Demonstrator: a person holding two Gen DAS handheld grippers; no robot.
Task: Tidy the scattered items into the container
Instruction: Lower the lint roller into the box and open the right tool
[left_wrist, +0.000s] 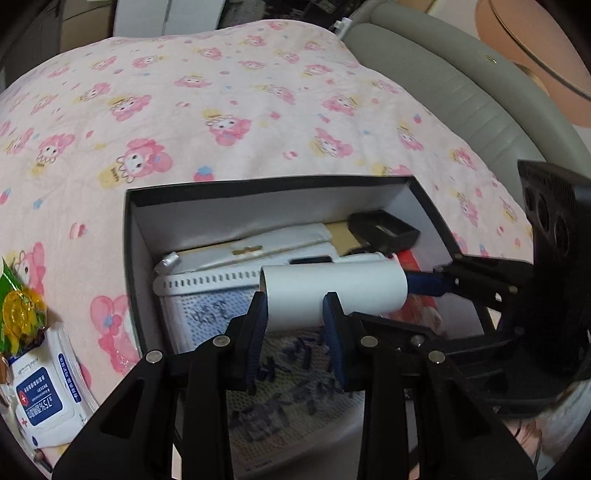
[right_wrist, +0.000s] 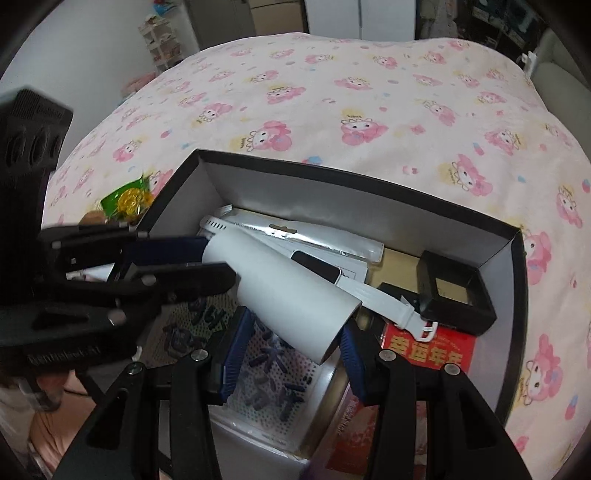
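The roll (left_wrist: 332, 291) lies over the full box (left_wrist: 258, 184), the left gripper (left_wrist: 293, 299) and the right gripper (right_wrist: 295, 332) spread around its two ends, probably to lower it level; if they really pinch it, I cannot tell.

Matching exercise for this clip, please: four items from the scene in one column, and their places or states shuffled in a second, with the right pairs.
1. white cylinder
2. wet wipes pack
3. red packet
4. black square frame

A. on the bedspread, outside the box
B. between both grippers' fingers, over the box
C. in the box, against its far wall
D. in the box, under the white strap's end

Pairs: 1-B, 2-A, 3-D, 4-C
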